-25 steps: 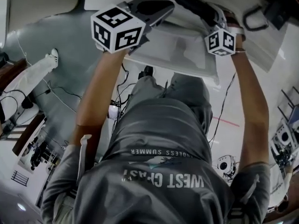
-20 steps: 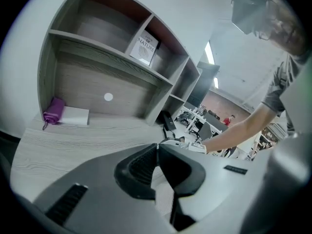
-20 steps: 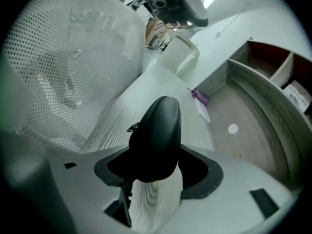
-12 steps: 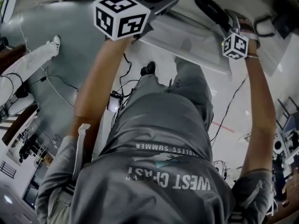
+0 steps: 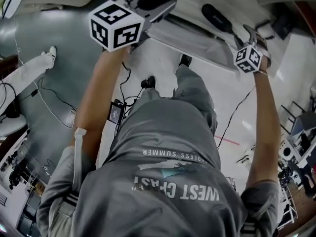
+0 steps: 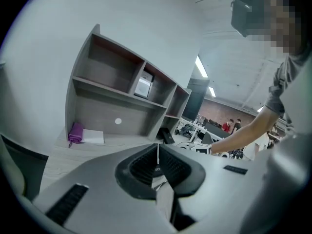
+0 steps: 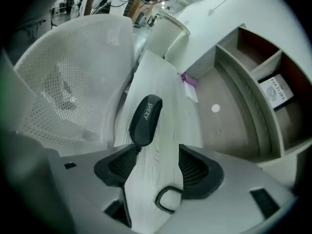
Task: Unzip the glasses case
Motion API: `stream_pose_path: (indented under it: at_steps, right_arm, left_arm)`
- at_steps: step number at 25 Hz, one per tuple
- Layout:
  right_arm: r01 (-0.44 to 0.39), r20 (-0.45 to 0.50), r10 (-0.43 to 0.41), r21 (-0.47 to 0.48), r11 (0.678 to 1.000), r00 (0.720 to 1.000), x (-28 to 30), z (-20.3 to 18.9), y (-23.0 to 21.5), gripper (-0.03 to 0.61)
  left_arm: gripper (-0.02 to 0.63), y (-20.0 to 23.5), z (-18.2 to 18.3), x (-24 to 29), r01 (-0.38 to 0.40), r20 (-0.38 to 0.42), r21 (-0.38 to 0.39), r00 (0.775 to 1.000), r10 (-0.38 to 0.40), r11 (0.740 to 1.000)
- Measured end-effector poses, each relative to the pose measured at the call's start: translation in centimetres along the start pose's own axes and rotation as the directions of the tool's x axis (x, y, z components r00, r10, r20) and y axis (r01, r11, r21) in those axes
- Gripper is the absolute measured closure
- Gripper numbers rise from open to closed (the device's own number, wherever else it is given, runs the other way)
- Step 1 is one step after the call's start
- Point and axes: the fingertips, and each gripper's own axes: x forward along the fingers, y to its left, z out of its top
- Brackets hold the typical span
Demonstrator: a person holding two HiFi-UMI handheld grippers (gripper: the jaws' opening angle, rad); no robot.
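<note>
The black glasses case lies zipped on the pale wooden desk, just ahead of my right gripper, nearer its left finger. That gripper's jaws stand wide and are closing, with only desk and a black cable loop showing between them. In the head view the case rests near the desk's front edge, and the right gripper's marker cube hangs a little short of it. My left gripper is shut on nothing, held up in the air and pointing at the shelves.
A white mesh chair stands left of the desk. Grey open shelves rise at the desk's back, holding a white box. A purple item and a white sheet lie under them. Cables trail over the floor.
The right gripper has pulled back from the case, which now lies apart from it. The left gripper has risen, still shut. The head view has swung.
</note>
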Motion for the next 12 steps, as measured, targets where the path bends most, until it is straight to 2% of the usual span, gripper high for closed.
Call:
stream_pose_path:
  at_steps: [3,6,9,12]
  right_arm:
    - [0.056,0.007,-0.057,0.110,0.992,0.998,-2.8,2.3,-1.6,0.310]
    - [0.098,0.065,-0.119,0.267,0.959,0.991,-6.9,5.8,-3.5,0.334]
    - [0.083,0.175,-0.176,0.438,0.895,0.969,-11.8,9.2,-4.7,0.410]
    - [0.033,0.292,-0.253,0.592,0.805,0.922,-17.2,13.0,-5.6,0.478]
  left_arm:
    - [0.611,-0.2,1.0,-2.3,0.004,0.036,0.017,0.999,-0.005,1.000]
    - [0.611,-1.1,2.5,-4.6,0.012,0.079,0.040,0.997,-0.015,0.999]
    - [0.611,-2.9,3.9,-6.3,0.015,0.123,0.071,0.992,-0.023,0.997]
    - [0.611,-4.6,5.0,-7.8,0.017,0.173,0.102,0.984,-0.034,0.995]
